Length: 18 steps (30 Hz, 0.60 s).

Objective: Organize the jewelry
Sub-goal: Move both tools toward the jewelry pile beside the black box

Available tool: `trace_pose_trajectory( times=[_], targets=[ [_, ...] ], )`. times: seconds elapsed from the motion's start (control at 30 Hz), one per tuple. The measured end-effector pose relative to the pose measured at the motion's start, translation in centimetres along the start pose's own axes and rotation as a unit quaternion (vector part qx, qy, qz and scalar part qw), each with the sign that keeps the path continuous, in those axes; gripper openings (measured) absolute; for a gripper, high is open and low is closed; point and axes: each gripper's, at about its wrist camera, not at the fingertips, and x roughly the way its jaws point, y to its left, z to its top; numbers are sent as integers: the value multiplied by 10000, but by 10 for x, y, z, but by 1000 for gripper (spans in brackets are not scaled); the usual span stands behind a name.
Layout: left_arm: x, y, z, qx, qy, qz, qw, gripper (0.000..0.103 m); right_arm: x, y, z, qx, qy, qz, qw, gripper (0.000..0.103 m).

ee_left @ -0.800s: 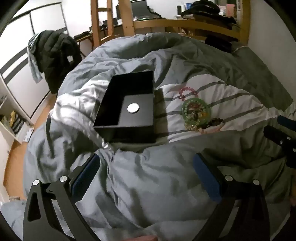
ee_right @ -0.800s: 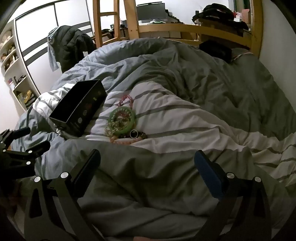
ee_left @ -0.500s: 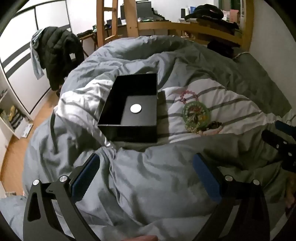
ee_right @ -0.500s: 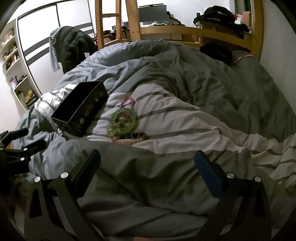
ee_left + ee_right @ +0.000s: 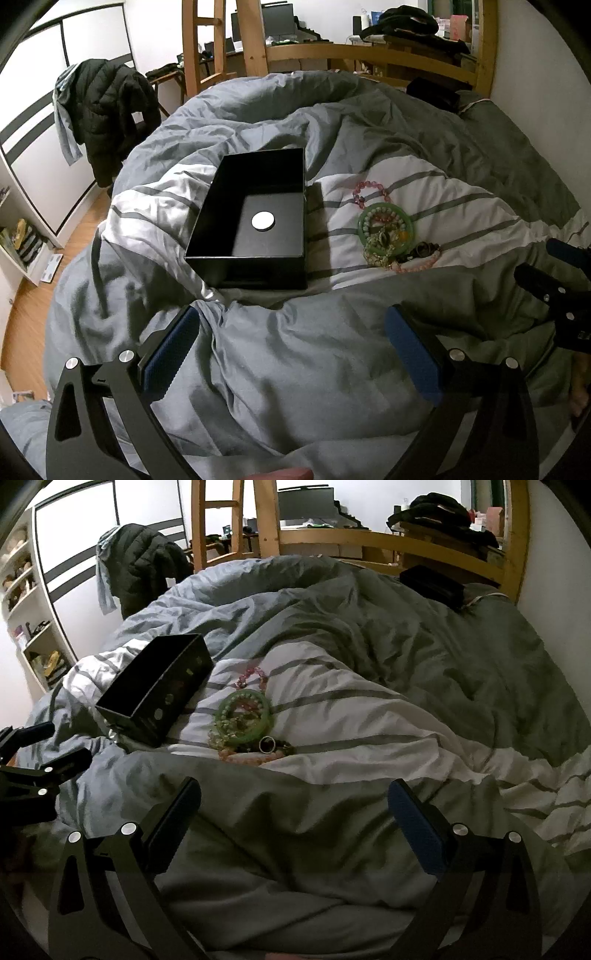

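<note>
An open black box (image 5: pixel 258 225) with a white disc (image 5: pixel 263 221) on its floor sits on the duvet; it also shows in the right wrist view (image 5: pixel 155 692). Right of it lies a heap of jewelry: a green bangle (image 5: pixel 386 225) (image 5: pixel 244 715), a pink bead bracelet (image 5: pixel 367 190), pale beads and a ring (image 5: pixel 266 744). My left gripper (image 5: pixel 291 347) is open and empty, short of the box. My right gripper (image 5: pixel 293 819) is open and empty, short of the jewelry.
The rumpled grey and white striped duvet (image 5: pixel 295 369) covers the bed. A wooden bed frame (image 5: pixel 369 539) stands at the far end. A dark jacket (image 5: pixel 110 107) hangs at the left. Shelves (image 5: pixel 33 642) line the left wall. A dark case (image 5: pixel 430 585) lies at the far right.
Both grippers have drawn back and risen a little, so the box and jewelry sit slightly farther and more central. Both stay open and empty.
</note>
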Motion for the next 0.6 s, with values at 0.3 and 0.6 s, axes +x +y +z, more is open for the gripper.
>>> trace_pose_trajectory(
  times=[0.3,0.6],
  targets=[
    [4,0,-2,14,118,-14,9999,99,3,-1,-2,27,133,-5,9999,100],
    [3,1,-2,30,223,26,9997,99,-1,2,0,-32,174,-49,9998,100]
  ],
)
